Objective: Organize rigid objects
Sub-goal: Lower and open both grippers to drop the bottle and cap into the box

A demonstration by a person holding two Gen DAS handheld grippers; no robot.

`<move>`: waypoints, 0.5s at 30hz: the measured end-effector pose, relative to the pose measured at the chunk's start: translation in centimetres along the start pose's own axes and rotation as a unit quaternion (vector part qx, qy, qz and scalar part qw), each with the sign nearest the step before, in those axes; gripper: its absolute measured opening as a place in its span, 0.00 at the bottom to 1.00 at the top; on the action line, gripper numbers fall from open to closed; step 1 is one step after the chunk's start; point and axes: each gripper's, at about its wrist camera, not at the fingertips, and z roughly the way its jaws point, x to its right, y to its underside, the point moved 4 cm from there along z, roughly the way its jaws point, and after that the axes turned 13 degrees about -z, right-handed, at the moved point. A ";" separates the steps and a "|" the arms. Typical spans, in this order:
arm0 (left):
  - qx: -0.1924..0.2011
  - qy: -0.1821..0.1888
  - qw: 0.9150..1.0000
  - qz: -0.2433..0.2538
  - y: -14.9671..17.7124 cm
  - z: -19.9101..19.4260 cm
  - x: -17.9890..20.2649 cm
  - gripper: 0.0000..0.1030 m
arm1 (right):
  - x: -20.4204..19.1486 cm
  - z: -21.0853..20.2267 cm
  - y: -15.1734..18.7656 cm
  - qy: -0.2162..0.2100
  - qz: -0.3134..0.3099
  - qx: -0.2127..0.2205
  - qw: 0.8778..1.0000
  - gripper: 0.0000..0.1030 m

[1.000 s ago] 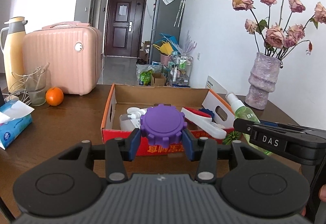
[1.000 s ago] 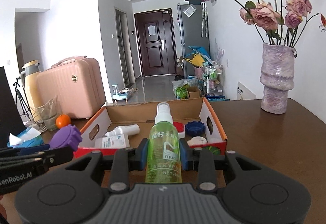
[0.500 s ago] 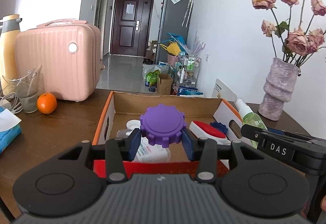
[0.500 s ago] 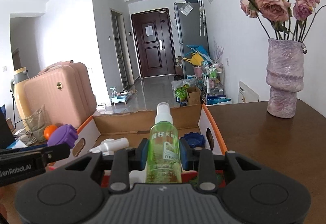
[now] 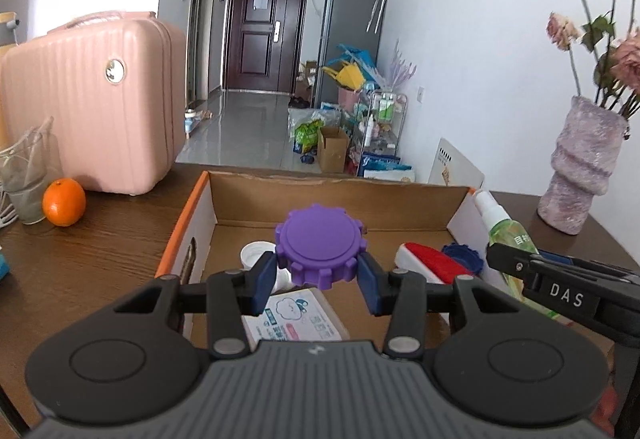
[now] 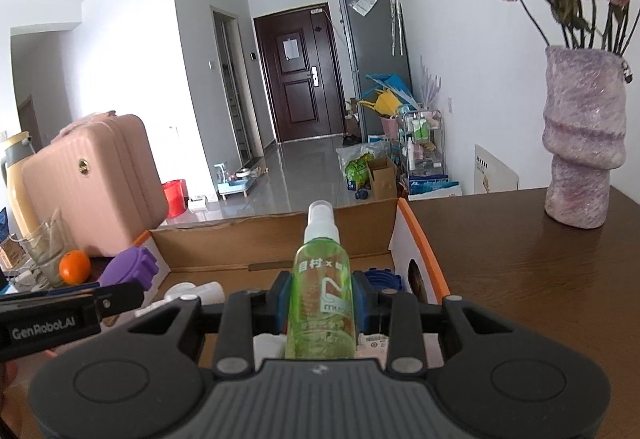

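Item 1: purple gear-shaped cap (image 5: 321, 246). Held in the left gripper (image 5: 318, 281), whose blue pads press its toothed rim from either side; it hangs over the middle of the cardboard box (image 5: 336, 195), above a white labelled bottle (image 5: 294, 313) lying on the box floor. Judged rigid plastic, light, not fragile; the teeth give the pads purchase, so the rim is the right place to hold it.

Item 2: green spray bottle (image 6: 323, 293). Clamped at mid-body in the right gripper (image 6: 322, 305), nozzle pointing away, over the box's near right portion beside a blue gear cap (image 6: 380, 277). Judged thin-walled and smooth, probably slippery; some liquid weight is likely. The body is the better hold, since the white nozzle (image 6: 320, 217) looks weakest.

Also in the box: red-and-white object (image 5: 430, 261).
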 end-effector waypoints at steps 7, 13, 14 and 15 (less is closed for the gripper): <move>-0.027 -0.013 0.999 0.016 0.0 3.2 -0.4 0.43 | 0.4 2.9 0.3 0.001 -0.007 -0.027 1.000 0.30; -0.041 -0.019 0.999 0.019 0.3 4.0 -0.8 0.57 | 1.2 3.8 1.0 0.004 0.009 -0.046 0.999 0.33; -0.038 -0.022 0.999 0.019 0.3 4.0 -0.8 0.62 | 1.3 3.7 1.0 0.007 0.009 -0.044 0.999 0.32; -0.035 -0.022 0.999 0.019 0.2 3.8 -0.8 0.70 | 1.4 3.6 0.9 0.004 0.011 -0.043 0.999 0.34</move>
